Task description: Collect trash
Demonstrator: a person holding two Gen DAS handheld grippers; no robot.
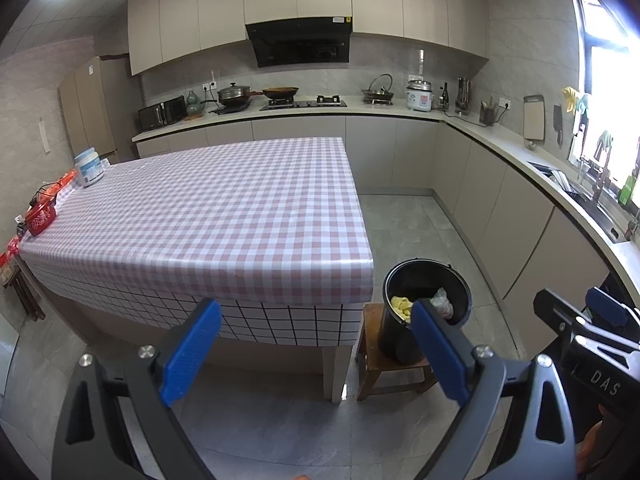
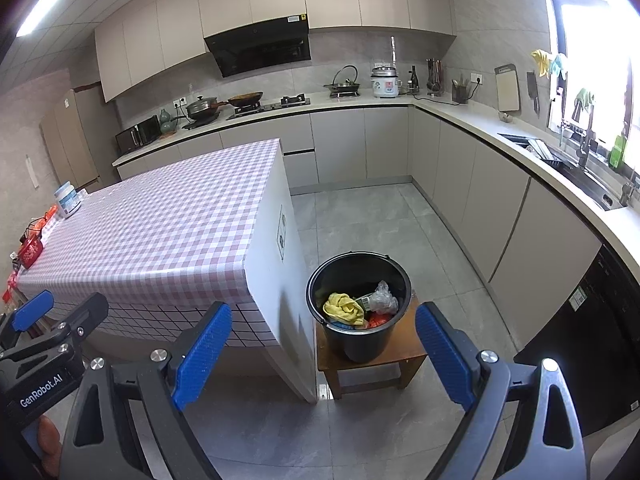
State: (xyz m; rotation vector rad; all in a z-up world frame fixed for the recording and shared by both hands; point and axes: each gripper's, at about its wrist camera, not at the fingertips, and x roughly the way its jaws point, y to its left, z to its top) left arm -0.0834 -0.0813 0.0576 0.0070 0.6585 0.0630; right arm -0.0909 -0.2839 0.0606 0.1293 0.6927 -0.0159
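A black bucket (image 2: 356,344) stands on a small wooden stool (image 2: 408,354) beside the table's near corner. It holds a yellow cloth (image 2: 342,306), a crumpled clear plastic bag (image 2: 383,298) and some red and blue scraps. It also shows in the left wrist view (image 1: 456,280). My left gripper (image 1: 316,344) is open and empty, held back from the table's front edge. My right gripper (image 2: 324,350) is open and empty, above and in front of the bucket. Each gripper shows at the edge of the other's view.
The table with a pink checked cloth (image 1: 224,208) carries a white tub (image 1: 89,168) and a red pot (image 1: 39,220) at its left edge. An L-shaped counter (image 2: 460,116) with stove, pans, rice cooker and sink runs behind and to the right. Grey tiled floor (image 2: 376,216) lies between.
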